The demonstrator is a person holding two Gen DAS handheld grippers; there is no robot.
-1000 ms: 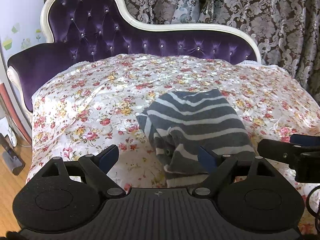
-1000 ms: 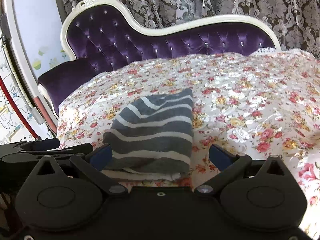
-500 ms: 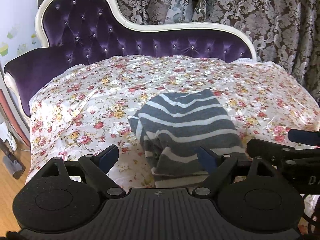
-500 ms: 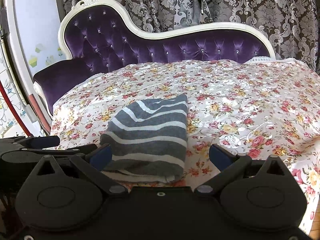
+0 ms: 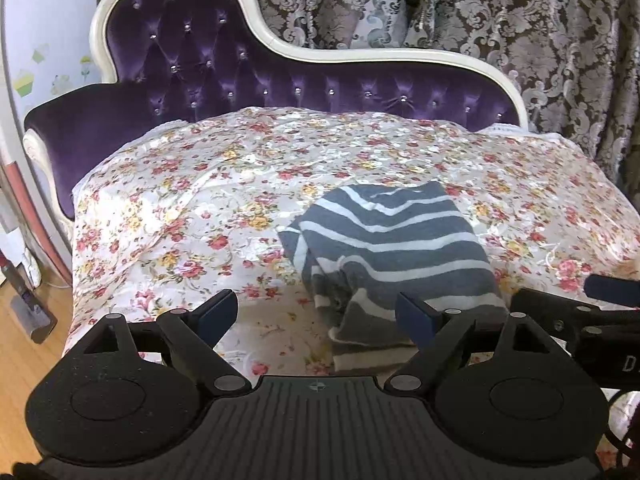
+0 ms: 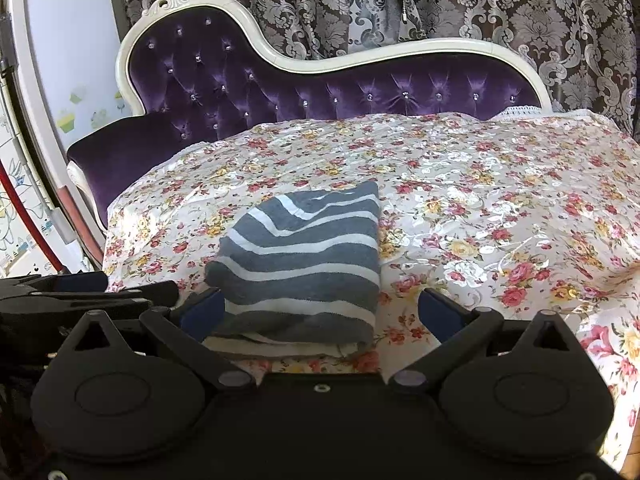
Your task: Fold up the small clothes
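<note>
A grey garment with white stripes (image 5: 392,248) lies folded into a compact stack on the floral cover (image 5: 192,216), near its front edge. It also shows in the right wrist view (image 6: 308,264). My left gripper (image 5: 316,314) is open and empty, just in front of the garment's left side. My right gripper (image 6: 316,312) is open and empty, just in front of the garment's near edge. The right gripper's fingers (image 5: 560,312) show at the right of the left wrist view. The left gripper's fingers (image 6: 100,292) show at the left of the right wrist view.
The floral cover (image 6: 500,208) drapes a purple tufted chaise (image 5: 192,68) with a white carved frame. Patterned curtains (image 5: 520,12) hang behind. A wooden floor (image 5: 24,344) and a wall (image 5: 40,40) lie to the left.
Both grippers have drawn back from the folded garment, and more of the cover shows. Both stay open and empty. The garment has not moved.
</note>
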